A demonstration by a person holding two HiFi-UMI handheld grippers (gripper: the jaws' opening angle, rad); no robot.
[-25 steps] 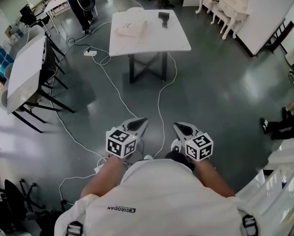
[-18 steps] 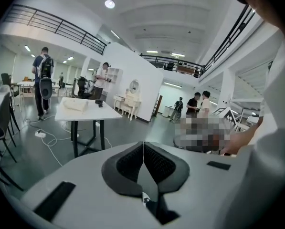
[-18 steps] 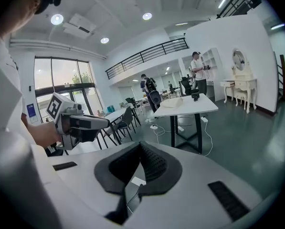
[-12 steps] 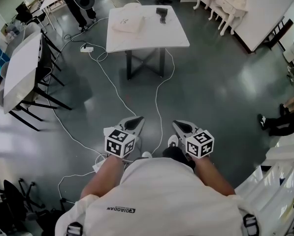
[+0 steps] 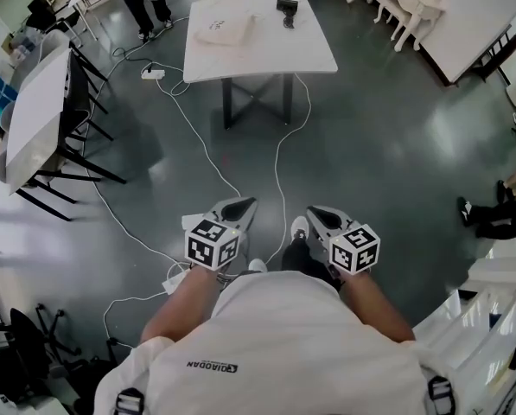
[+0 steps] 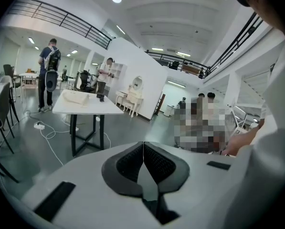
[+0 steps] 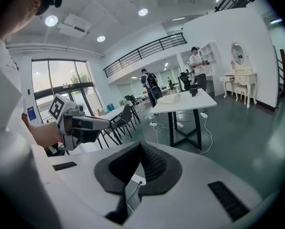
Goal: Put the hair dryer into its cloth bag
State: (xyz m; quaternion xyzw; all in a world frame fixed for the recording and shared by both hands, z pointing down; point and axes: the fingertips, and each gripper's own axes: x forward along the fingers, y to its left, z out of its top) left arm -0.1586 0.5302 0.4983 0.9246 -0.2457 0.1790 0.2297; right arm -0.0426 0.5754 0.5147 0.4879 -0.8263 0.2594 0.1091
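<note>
Well apart from both grippers, the hair dryer [image 5: 286,9] lies on the white tabletop [image 5: 266,54] near the cloth bag [image 5: 226,26], not inside it. Dryer is small and dark, details hard to make out; can't tell where the bag's opening is. Left gripper [image 5: 243,206]: fingers clenched together, nothing between. Right gripper [image 5: 315,213]: same, fingers pressed shut, empty. Both are low in front of the person's torso [image 5: 283,344], hands mostly hidden behind the marker cubes [image 5: 213,245]. White cable [image 5: 279,158] crosses the grey floor [image 5: 396,128], its near end cut off by the grippers.
</note>
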